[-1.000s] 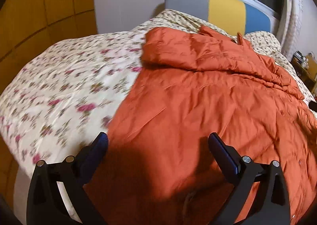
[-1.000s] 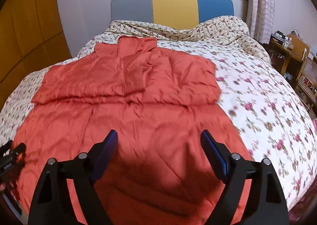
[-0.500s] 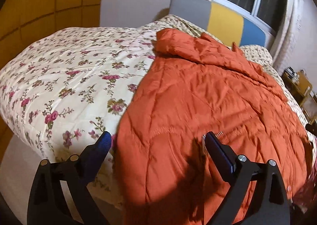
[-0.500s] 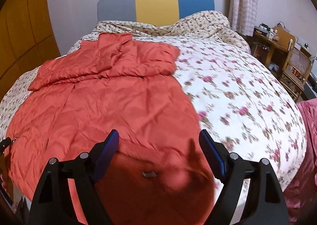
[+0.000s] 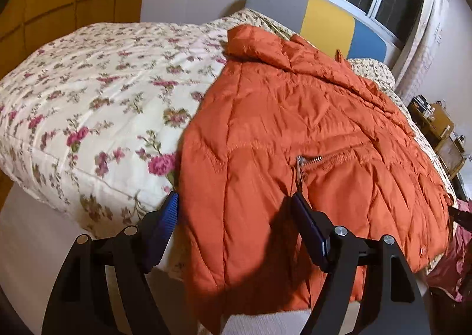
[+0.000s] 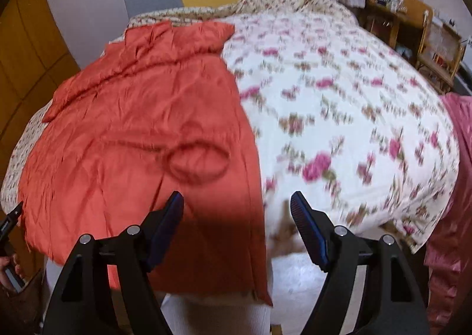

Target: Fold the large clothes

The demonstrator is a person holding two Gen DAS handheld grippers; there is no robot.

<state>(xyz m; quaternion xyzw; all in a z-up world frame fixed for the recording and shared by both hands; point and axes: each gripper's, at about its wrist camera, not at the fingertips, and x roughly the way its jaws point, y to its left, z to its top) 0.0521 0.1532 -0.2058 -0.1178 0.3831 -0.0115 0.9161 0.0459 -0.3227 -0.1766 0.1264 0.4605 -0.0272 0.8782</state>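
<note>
Left gripper (image 5: 236, 211): we are closing spread jaws around the orange jacket (image 5: 295, 128) hem.
Right gripper (image 6: 237, 211): closing likewise, nothing pinched.

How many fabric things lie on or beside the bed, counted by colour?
Orange: 1, the orange quilted puffer jacket
Cream floral: 1, the cream quilt with pink flowers
Dark pink: 1, the shiny dark pink fabric beside the bed; what it is I cannot tell
Total: 3

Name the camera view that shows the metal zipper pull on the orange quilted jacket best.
Left wrist view: the metal zipper pull on the orange quilted jacket appears sharp, just above one finger. In the right wrist view the jacket is motion-blurred and no zipper can be made out.
</note>
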